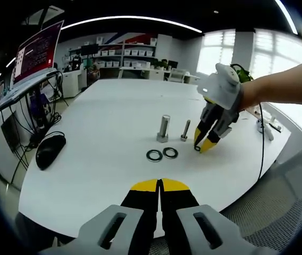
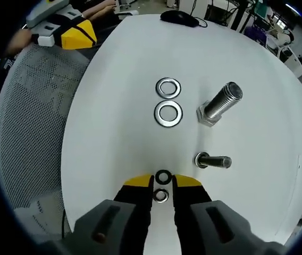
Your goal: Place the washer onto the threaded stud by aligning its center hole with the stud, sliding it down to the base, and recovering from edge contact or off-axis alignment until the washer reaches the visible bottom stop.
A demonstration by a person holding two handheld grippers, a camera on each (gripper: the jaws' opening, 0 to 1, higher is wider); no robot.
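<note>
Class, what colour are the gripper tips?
Yellow fingertips on black jaws, clearest in the right gripper view.

Open tabletop (image 2: pixel 119 69) around two upright studs (image 2: pixel 220 103), two large washers (image 2: pixel 168 113) beside them.

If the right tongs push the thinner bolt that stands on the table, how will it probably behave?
The thinner bolt stands upright on its small head, so a sideways push probably tips it. Once down, its round shank would likely roll on the smooth white table. It looks like metal, so probably stiff and rather heavy for its size.
</note>
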